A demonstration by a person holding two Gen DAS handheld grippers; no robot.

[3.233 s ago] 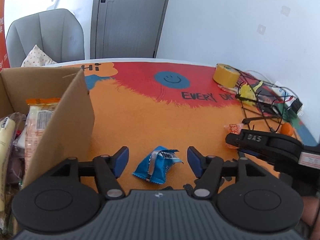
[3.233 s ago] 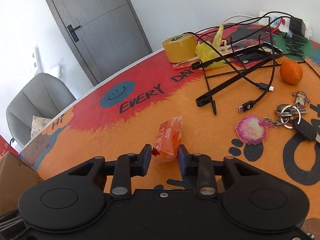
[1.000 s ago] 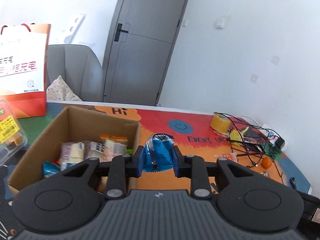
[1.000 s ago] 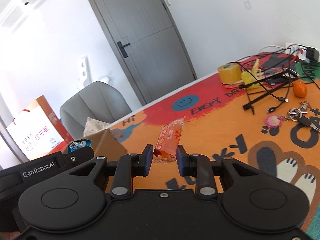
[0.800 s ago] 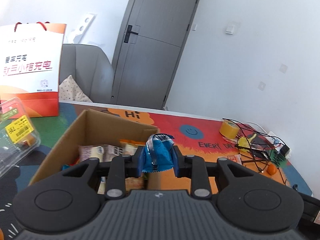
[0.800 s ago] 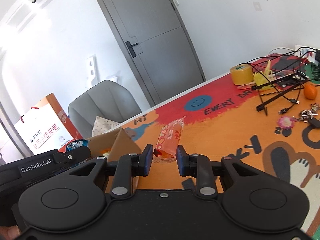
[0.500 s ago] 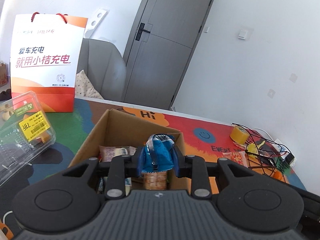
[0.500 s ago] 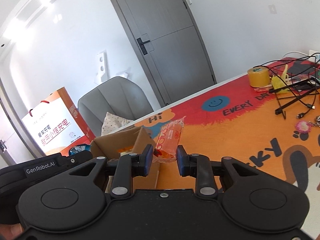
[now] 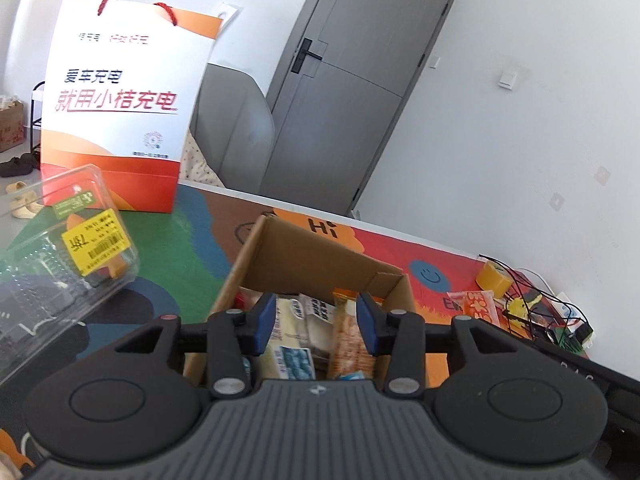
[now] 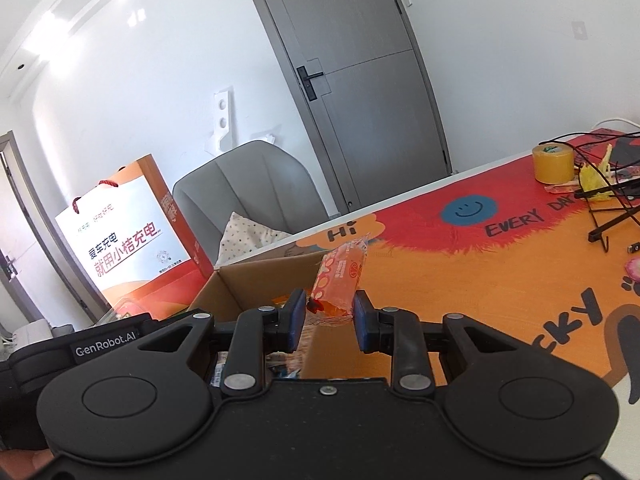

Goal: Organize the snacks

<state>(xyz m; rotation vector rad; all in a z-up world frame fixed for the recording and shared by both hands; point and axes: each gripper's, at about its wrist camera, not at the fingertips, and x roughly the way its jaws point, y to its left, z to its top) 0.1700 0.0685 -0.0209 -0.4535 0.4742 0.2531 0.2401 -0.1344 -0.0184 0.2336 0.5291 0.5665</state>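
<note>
A cardboard box (image 9: 320, 256) holding several snack packets sits on the colourful table mat. My left gripper (image 9: 316, 322) is open and empty above the box; the blue packet it held is out of sight. My right gripper (image 10: 330, 314) is shut on an orange snack packet (image 10: 340, 280) and holds it in the air over the box's right end (image 10: 256, 280). That orange packet also shows in the left wrist view (image 9: 476, 306) at the right of the box.
A white and orange paper bag (image 9: 120, 120) stands behind the box. A clear plastic clamshell (image 9: 52, 264) lies at the left. A yellow tape roll (image 10: 554, 163), cables (image 10: 608, 200) and a grey chair (image 10: 248, 196) are farther off.
My left gripper has opened over the box and the blue packet is gone from between its fingers. My right gripper has carried the orange packet left, up to the box.
</note>
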